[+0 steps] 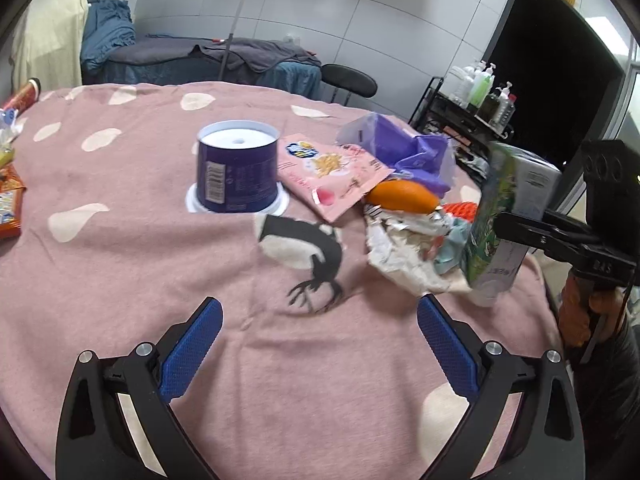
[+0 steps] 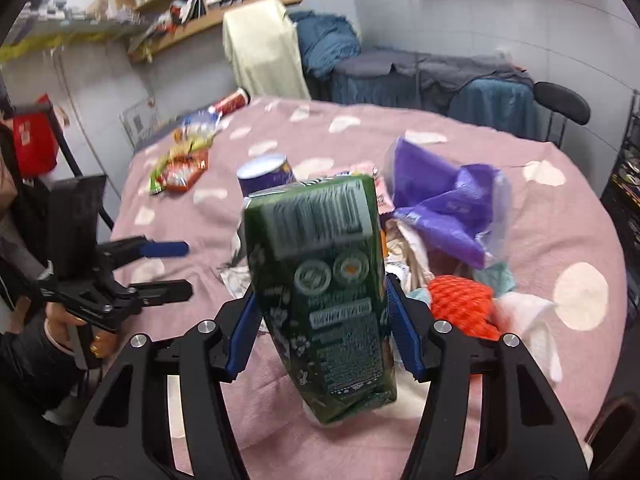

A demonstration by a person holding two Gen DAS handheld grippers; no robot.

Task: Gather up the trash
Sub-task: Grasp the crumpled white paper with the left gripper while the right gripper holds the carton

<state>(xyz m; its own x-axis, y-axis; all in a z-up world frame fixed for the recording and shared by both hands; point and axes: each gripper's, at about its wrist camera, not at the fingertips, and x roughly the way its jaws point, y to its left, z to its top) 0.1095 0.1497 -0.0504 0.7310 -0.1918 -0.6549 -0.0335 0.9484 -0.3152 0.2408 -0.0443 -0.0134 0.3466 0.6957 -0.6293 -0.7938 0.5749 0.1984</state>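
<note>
My right gripper (image 2: 320, 312) is shut on a green carton (image 2: 324, 292) and holds it upright just above the pink tablecloth (image 2: 560, 240); the carton also shows in the left wrist view (image 1: 496, 216). My left gripper (image 1: 318, 328) is open and empty over the cloth, and shows in the right wrist view (image 2: 176, 268). A trash pile lies beside the carton: crumpled paper (image 1: 400, 256), an orange peel (image 1: 404, 196), a purple bag (image 1: 416, 152), a pink snack packet (image 1: 332, 176) and red foam netting (image 2: 464, 304).
A purple tub (image 1: 236, 168) stands upside down mid-table. Snack wrappers (image 2: 180, 168) and a red can (image 2: 232, 104) lie at the far left edge. A black stool (image 1: 348, 80) and a wire rack with bottles (image 1: 480, 96) stand beyond the table.
</note>
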